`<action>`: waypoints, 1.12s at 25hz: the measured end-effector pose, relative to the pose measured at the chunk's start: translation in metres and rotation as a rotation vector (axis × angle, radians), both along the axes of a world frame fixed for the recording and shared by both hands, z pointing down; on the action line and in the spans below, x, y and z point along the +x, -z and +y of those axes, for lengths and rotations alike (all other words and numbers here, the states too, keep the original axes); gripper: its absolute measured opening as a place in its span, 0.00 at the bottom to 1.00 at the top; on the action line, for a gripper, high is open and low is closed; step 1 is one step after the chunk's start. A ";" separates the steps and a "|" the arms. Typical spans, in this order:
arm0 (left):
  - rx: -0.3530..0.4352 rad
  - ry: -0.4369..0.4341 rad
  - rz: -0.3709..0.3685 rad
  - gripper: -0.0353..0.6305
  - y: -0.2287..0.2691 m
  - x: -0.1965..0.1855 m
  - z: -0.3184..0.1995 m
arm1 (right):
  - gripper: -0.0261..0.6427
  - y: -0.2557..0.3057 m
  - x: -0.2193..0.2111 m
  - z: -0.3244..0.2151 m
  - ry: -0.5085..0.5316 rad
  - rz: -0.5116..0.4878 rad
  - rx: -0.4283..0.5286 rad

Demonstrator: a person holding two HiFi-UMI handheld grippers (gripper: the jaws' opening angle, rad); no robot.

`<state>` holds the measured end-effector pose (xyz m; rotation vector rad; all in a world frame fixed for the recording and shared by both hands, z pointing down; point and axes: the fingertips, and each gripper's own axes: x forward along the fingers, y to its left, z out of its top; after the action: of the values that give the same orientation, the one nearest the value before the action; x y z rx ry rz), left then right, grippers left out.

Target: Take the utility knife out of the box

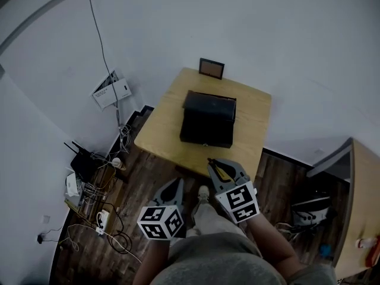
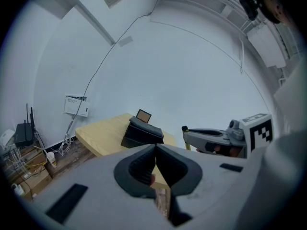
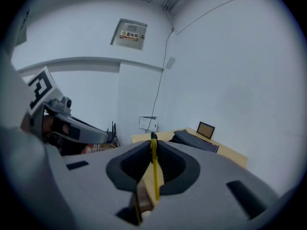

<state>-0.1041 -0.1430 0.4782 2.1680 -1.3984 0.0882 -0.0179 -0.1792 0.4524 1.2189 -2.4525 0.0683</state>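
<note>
Knife's already out of the box, I reckon

Right gripper [image 3: 153, 142] clamps the yellow utility knife [image 3: 155, 172]; left gripper [image 2: 156, 152] is pinched together, empty. Black box [image 1: 208, 120] sits well apart. Next: set it down somewhere.

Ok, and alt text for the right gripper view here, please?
The right gripper has its jaws shut on a thin yellow utility knife, seen edge-on between them. Beyond, a black box sits on a light wooden table against a white wall, with a small framed picture behind it. The left gripper shows at the left edge.
</note>
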 end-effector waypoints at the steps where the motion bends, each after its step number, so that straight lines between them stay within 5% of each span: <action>1: 0.003 -0.003 -0.002 0.06 0.000 0.000 0.004 | 0.09 0.002 -0.001 0.005 -0.008 -0.015 0.003; 28: 0.038 -0.014 0.014 0.06 0.011 -0.006 0.032 | 0.09 0.014 0.010 0.057 -0.103 -0.150 0.004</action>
<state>-0.1099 -0.1107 0.4667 2.2050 -1.3873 0.0517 -0.0082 -0.1221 0.4382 1.3878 -2.5155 0.1903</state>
